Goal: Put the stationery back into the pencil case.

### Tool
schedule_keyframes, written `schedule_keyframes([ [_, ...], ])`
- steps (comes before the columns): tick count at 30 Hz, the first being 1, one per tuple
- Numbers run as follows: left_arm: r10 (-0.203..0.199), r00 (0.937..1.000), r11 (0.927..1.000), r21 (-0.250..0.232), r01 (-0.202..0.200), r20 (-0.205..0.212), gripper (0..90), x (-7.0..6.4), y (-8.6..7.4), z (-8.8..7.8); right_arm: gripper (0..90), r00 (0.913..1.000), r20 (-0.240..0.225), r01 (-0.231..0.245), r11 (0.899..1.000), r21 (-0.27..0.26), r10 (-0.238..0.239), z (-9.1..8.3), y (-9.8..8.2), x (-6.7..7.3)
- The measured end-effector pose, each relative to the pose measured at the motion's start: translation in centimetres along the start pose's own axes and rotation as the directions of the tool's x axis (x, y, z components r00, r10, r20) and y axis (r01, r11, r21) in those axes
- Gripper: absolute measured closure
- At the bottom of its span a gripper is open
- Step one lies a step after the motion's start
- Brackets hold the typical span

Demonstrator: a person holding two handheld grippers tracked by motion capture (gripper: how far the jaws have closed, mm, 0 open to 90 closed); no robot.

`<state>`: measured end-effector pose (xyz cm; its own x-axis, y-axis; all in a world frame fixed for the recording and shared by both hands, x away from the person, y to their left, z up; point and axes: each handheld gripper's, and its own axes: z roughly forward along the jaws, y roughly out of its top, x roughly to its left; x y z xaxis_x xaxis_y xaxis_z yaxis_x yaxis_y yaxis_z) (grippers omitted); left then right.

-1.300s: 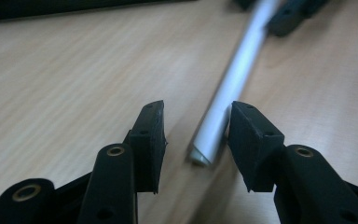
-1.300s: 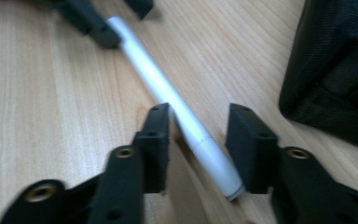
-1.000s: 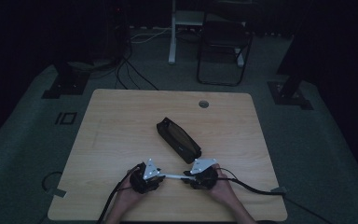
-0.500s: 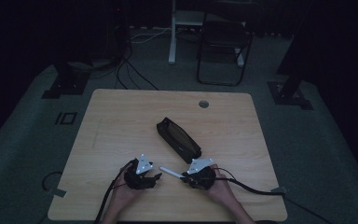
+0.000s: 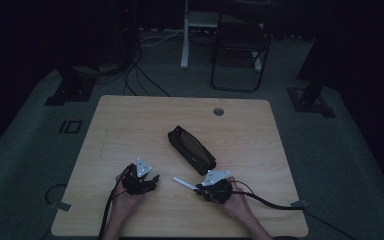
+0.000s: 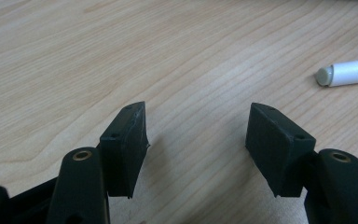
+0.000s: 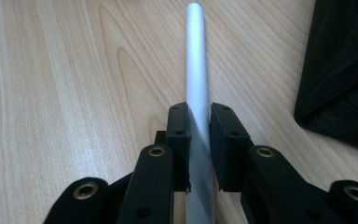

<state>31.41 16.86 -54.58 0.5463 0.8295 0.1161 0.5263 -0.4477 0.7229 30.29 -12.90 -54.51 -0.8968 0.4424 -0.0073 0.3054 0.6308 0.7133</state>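
A white pen (image 5: 184,183) lies just above the wooden table (image 5: 130,120) near its front edge. My right gripper (image 5: 198,189) is shut on it. In the right gripper view the pads of the gripper (image 7: 199,121) press on the pen's barrel (image 7: 195,56), which points away from the camera. My left gripper (image 5: 152,181) sits a short way to the left of the pen's free end. Its jaws have just been opening and stand apart in the left gripper view (image 6: 196,130) with nothing between them. The pen's grey-tipped end (image 6: 354,71) shows at the upper right there.
A black pouch (image 5: 191,149) lies slantwise at the table's middle, just beyond the right gripper, and its corner (image 7: 340,70) shows in the right gripper view. A round cable hole (image 5: 218,111) is at the back edge. A chair (image 5: 240,55) stands on the floor behind.
The left gripper has let go of the pen's end, opened its jaws and drawn off to the left. The right gripper stays put with the pen.
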Motion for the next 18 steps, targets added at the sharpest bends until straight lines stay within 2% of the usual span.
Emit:
schedule_keyframes([
  [6, -0.013, 0.9997, 0.9999, -0.008, 0.013, 0.019, 39.0, 0.2, -0.1, 0.1, 78.9, 1.0000, 0.001, -0.009, 1.000, 0.000, 0.009, -0.2, -0.2, -0.2],
  [12, -0.068, 0.9955, 0.9976, -0.007, 0.069, 0.066, 38.3, 0.7, -0.2, 0.4, 78.9, 0.9998, 0.010, -0.014, 1.000, -0.028, 0.014, -1.1, -0.2, -0.5],
  [18, -0.071, 0.9953, 0.9974, -0.006, 0.072, 0.066, 38.0, 0.7, -0.2, 0.4, 78.9, 0.9993, 0.029, -0.021, 0.999, -0.038, 0.022, -1.9, -0.3, -0.9],
])
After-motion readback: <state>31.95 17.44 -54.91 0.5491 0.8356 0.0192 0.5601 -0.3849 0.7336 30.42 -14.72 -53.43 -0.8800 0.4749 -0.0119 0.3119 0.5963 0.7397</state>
